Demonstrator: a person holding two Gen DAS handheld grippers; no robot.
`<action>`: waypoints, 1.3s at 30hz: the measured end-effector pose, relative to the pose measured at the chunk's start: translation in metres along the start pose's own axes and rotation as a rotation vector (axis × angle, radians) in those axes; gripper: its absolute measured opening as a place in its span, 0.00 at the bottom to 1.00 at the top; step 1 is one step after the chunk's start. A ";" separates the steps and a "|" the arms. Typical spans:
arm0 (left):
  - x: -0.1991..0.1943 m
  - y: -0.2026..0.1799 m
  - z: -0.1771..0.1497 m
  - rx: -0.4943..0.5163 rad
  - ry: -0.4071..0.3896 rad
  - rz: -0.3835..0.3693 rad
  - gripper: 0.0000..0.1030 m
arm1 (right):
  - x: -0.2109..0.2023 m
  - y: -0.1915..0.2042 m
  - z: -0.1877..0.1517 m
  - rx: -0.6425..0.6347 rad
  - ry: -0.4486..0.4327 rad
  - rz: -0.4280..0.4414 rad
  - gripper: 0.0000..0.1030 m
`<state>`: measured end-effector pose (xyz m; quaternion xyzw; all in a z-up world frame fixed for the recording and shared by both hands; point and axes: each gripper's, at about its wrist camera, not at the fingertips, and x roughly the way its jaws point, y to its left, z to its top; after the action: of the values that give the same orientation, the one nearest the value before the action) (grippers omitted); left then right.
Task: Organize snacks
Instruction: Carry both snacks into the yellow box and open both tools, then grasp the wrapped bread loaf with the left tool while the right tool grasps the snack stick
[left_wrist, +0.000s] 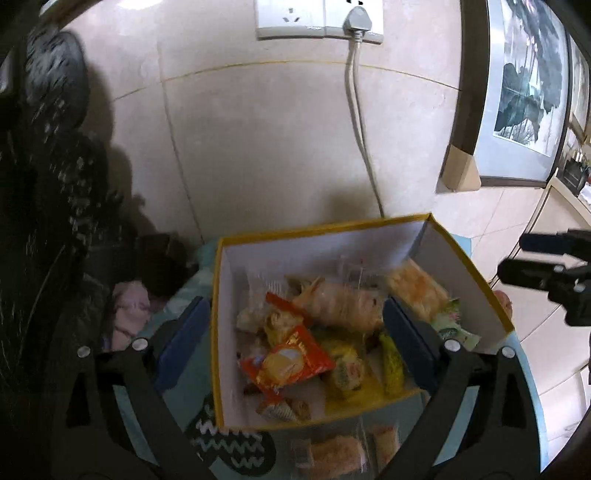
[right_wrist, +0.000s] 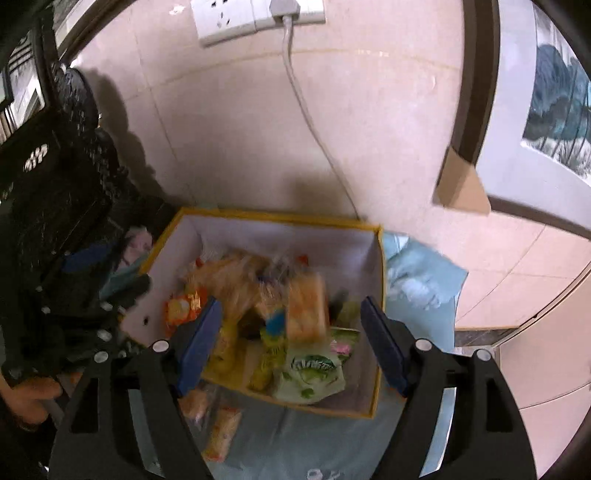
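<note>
we hover both grippers over the yellow-rimmed box (left_wrist: 325, 230) | left gripper (left_wrist: 295, 332) wide, empty | right gripper (right_wrist: 291, 339) wide, empty | snack packets (left_wrist: 291, 360) piled centre frame, gathered for sorting

1. White wall socket (left_wrist: 319, 18) with a grey plug (left_wrist: 358, 18) — cord hanging down the tiled wall (left_wrist: 258, 129).
2. Framed picture (left_wrist: 524, 92) leaning at right — cardboard corner guard (left_wrist: 460, 170).

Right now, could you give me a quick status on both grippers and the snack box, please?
Left gripper open, empty. Right gripper open, empty. Yellow-rimmed box holds mixed snack packets; some packets outside, in front. Nothing blocking.
</note>
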<state>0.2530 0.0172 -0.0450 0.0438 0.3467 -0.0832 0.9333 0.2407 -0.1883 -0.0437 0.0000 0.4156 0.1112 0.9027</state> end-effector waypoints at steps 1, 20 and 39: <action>-0.003 0.004 -0.011 -0.004 0.006 0.000 0.93 | 0.001 0.003 -0.013 0.002 0.017 0.015 0.75; 0.012 0.012 -0.145 0.013 0.238 0.051 0.94 | 0.122 0.082 -0.165 -0.126 0.356 -0.008 0.74; 0.062 -0.035 -0.165 0.100 0.280 0.025 0.65 | 0.108 0.059 -0.168 -0.179 0.340 0.030 0.29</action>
<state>0.1868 -0.0020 -0.2109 0.1057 0.4683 -0.0819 0.8734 0.1706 -0.1241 -0.2292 -0.0926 0.5507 0.1595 0.8141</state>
